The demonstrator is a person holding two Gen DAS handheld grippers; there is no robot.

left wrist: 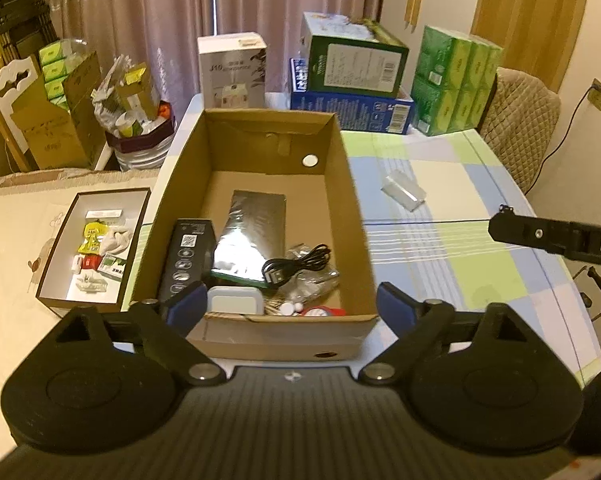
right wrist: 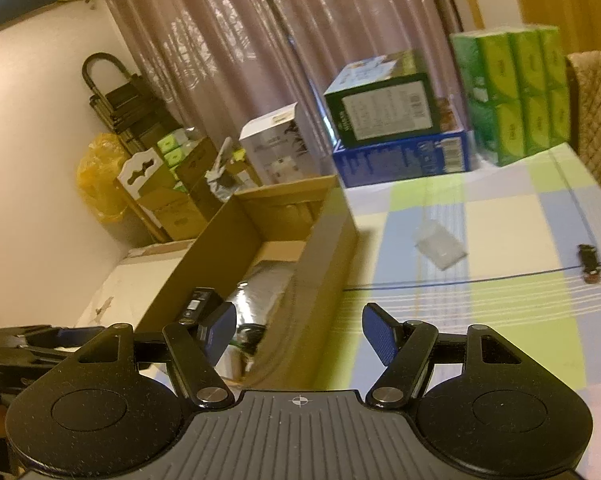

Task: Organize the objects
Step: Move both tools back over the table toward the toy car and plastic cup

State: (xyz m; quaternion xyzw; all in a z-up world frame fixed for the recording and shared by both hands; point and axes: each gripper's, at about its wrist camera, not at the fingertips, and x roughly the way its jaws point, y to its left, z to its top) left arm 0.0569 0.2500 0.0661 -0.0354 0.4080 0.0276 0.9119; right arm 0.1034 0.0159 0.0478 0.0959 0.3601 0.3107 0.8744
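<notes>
An open cardboard box [left wrist: 260, 136] stands on the checked tablecloth [left wrist: 460, 240]. Inside lie a black carton [left wrist: 188, 252], a silver pouch [left wrist: 252, 232], a black USB cable [left wrist: 296, 264] and small white and red items by the near wall. My left gripper [left wrist: 290, 306] hovers open over the box's near edge, holding nothing. A small clear packet [left wrist: 404, 192] lies on the cloth to the right of the box. My right gripper [right wrist: 300, 332] is open and empty beside the box's right wall [right wrist: 324, 264], with the packet [right wrist: 440, 250] ahead and to the right.
A dark-rimmed tray [left wrist: 136, 240] with small packets sits left of the box. Stacked cartons [left wrist: 352, 76] and green tissue packs [left wrist: 456, 80] line the table's far edge. A small dark object [right wrist: 588, 264] lies on the cloth at the right. A padded chair [left wrist: 524, 120] stands beyond.
</notes>
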